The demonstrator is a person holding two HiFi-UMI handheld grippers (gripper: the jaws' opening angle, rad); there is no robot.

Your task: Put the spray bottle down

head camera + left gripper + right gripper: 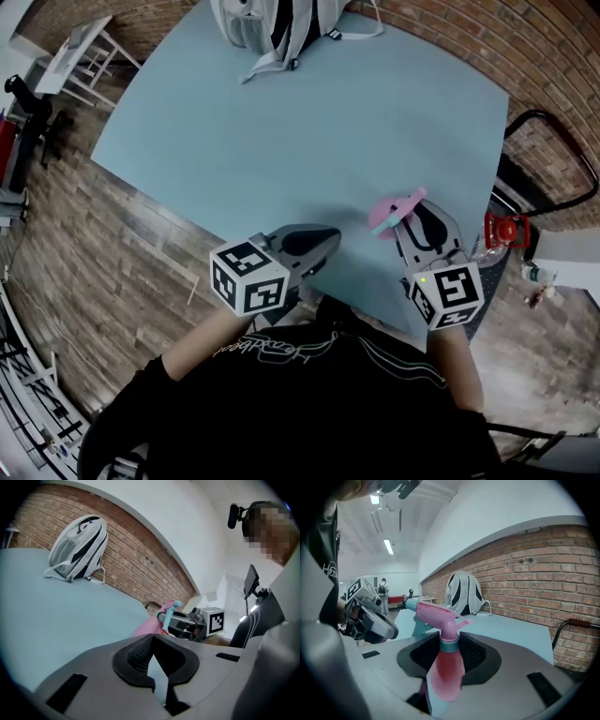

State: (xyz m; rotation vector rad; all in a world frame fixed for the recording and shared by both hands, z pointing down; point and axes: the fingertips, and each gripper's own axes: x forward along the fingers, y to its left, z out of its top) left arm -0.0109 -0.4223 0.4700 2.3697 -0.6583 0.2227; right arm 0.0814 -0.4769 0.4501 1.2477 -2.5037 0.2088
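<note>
A pink spray bottle with a pale blue trigger and collar is clamped at its neck in my right gripper, which is shut on it. In the right gripper view the bottle stands upright between the black pads, its nozzle pointing left. It is held over the near right part of the light blue table; I cannot tell if its base touches. My left gripper sits a little to the left, jaws shut with nothing in them. From the left gripper view the bottle shows to the right.
A white and black backpack stands at the table's far edge. The table's near edge runs just under both grippers. On the wood floor to the right are a red object and a black tube frame; a white rack stands far left.
</note>
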